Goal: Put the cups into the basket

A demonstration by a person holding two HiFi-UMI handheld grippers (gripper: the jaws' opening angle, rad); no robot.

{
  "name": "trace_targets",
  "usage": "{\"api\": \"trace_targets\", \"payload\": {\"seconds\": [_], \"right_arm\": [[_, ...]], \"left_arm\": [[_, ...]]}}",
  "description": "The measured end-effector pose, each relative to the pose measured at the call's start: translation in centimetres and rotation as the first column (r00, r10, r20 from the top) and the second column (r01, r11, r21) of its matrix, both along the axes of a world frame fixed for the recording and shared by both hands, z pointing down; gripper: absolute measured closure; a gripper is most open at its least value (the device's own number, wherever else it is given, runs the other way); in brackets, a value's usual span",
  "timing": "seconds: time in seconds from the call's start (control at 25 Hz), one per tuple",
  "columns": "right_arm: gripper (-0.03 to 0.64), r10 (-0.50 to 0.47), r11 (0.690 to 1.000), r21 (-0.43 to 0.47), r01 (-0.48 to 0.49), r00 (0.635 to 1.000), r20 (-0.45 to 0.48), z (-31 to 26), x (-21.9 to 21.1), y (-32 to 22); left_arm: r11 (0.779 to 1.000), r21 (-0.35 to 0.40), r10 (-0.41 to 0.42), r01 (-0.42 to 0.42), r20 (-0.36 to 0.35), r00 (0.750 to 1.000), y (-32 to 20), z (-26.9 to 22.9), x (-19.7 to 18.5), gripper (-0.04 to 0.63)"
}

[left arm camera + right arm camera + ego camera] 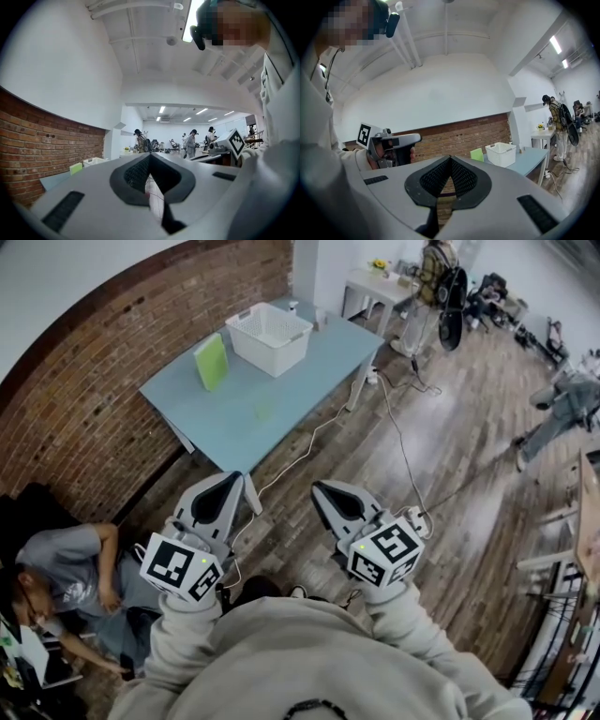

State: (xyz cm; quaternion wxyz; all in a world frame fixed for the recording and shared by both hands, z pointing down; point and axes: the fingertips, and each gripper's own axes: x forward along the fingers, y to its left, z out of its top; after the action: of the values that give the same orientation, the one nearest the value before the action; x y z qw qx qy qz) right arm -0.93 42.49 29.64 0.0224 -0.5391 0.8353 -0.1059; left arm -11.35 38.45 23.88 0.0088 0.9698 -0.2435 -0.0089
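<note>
A white plastic basket (272,337) stands at the far end of a light blue table (234,423), with a light green upright object (211,362) beside it; I cannot make out its shape. The right gripper view shows the basket (501,153) and the green object (477,154) far ahead. Both grippers are held level over the floor, well short of the table. My left gripper (234,477) (150,155) has its jaws together and holds nothing. The jaws of my right gripper (320,487) (450,159) are also together and empty. No cup shows clearly.
A brick wall (84,399) runs along the table's left side. A person (56,577) sits on the floor at lower left. Cables (398,442) trail across the wooden floor. A small white table (375,285) and several standing people are at the back.
</note>
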Motion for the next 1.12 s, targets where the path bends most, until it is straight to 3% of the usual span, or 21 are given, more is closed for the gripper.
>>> {"api": "trace_targets", "payload": {"seconds": [0.36,0.64,0.88,1.12], "right_arm": [[0.606,-0.060,0.998,0.007,0.060,0.998,-0.010,-0.1,-1.0,-1.1],[0.606,-0.041,0.999,-0.016,0.040,0.999,-0.028,0.1,0.8,-2.9],[0.606,-0.030,0.999,-0.044,0.029,0.999,-0.030,1.0,2.2,-6.9],[0.606,-0.031,0.998,-0.056,0.028,0.999,-0.041,1.4,2.7,-14.3]], "left_arm": [[1.000,0.000,0.004,-0.004,-0.033,0.999,-1.6,-0.1,0.5,0.598],[0.999,-0.016,0.045,-0.046,-0.055,0.998,-3.6,0.3,3.3,0.598],[0.999,-0.011,0.044,-0.045,-0.061,0.997,-8.4,0.6,4.4,0.598],[0.999,-0.028,0.044,-0.046,-0.060,0.997,-15.5,1.4,5.2,0.598]]}}
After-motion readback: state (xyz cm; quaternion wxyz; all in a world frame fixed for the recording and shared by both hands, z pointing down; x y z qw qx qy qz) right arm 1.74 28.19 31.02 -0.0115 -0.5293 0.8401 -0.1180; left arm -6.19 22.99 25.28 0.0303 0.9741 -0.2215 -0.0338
